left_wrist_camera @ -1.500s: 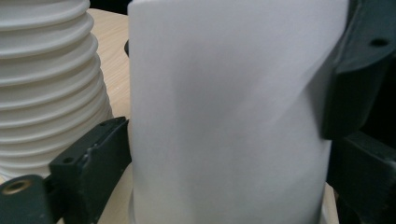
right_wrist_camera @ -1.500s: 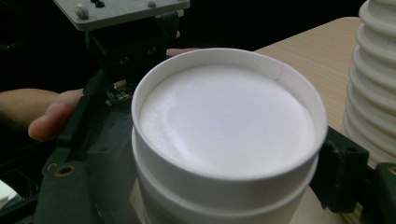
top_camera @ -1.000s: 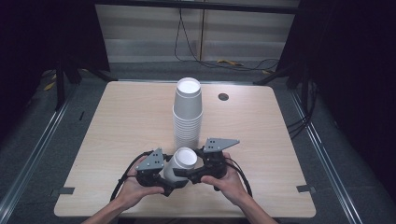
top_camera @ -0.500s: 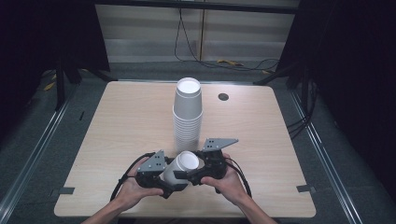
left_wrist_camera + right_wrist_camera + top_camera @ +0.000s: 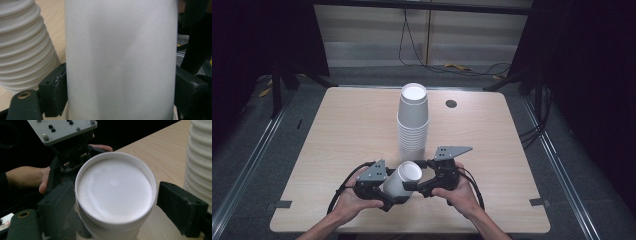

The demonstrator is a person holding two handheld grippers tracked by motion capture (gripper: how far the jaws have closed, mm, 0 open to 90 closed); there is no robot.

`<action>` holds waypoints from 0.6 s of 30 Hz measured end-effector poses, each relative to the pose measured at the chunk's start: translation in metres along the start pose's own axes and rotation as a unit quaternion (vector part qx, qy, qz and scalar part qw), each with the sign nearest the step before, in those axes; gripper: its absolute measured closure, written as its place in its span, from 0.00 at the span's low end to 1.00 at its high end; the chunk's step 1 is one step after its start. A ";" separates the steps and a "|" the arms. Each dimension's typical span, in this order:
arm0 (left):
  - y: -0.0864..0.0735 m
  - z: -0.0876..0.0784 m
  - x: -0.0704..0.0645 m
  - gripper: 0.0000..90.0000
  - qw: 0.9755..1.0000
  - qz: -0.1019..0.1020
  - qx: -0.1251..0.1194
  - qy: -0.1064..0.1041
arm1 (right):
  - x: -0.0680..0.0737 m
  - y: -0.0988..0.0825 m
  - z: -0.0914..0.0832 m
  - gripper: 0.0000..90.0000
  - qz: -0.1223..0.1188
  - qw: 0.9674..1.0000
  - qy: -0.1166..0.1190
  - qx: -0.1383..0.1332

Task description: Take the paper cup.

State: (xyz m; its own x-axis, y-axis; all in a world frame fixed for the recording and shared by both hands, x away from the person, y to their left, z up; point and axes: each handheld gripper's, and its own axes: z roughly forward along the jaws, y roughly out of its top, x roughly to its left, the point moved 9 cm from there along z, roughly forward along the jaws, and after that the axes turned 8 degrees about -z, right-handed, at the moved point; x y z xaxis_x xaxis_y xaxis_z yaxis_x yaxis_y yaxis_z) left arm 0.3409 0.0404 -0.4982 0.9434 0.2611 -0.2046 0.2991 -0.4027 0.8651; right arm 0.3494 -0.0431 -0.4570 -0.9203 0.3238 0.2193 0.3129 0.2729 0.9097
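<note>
Currently: white foam cup point(image 5: 403, 180), light, crushable, clamped mid-wall by left gripper point(image 5: 384, 192); right gripper point(image 5: 117, 202) released, jaws flanking rim.

Held white cup point(image 5: 402, 179): plain wall and inside, no print or marking legible.
Stack of white cups point(image 5: 413, 120): no lettering, no brand.
Grey plate on the right gripper point(image 5: 452, 152): screw holes, no characters.
Table point(image 5: 332, 125): bare wood grain, no label or sign.
</note>
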 end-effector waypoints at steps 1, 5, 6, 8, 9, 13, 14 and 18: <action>0.000 -0.001 0.000 0.17 1.000 -0.001 0.002 0.000 | 0.000 -0.001 0.000 0.16 0.001 1.000 0.001 0.001; -0.001 -0.005 0.003 0.17 1.000 -0.007 0.011 0.002 | 0.000 -0.002 0.000 0.16 -0.007 1.000 -0.001 0.011; -0.001 -0.006 0.004 0.17 1.000 -0.007 0.014 0.004 | -0.001 -0.002 -0.001 0.16 -0.009 1.000 -0.002 0.012; -0.001 -0.007 0.006 0.17 1.000 -0.011 0.016 0.007 | -0.002 -0.003 -0.002 0.17 -0.018 1.000 -0.007 0.025; -0.001 -0.006 0.006 0.17 1.000 -0.020 0.015 0.006 | -0.001 -0.004 -0.003 0.19 -0.021 0.999 -0.005 0.029; -0.002 -0.005 0.009 0.17 0.999 -0.024 0.024 0.010 | -0.001 -0.005 -0.005 0.19 -0.035 0.998 -0.010 0.042; -0.002 -0.005 0.009 0.17 0.999 -0.025 0.026 0.011 | -0.001 -0.005 -0.006 0.19 -0.035 0.998 -0.011 0.045; -0.002 -0.005 0.009 0.17 0.999 -0.024 0.041 0.011 | -0.004 -0.007 -0.009 0.19 -0.032 0.998 -0.013 0.054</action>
State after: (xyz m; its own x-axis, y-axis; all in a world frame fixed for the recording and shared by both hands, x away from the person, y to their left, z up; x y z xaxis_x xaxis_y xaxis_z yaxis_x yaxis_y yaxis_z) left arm 0.3479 0.0480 -0.5000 0.9243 0.3015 -0.2340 0.3558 -0.4592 0.8140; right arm 0.3487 -0.0544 -0.4607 -0.9334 0.3256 0.1511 0.2782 0.3902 0.8777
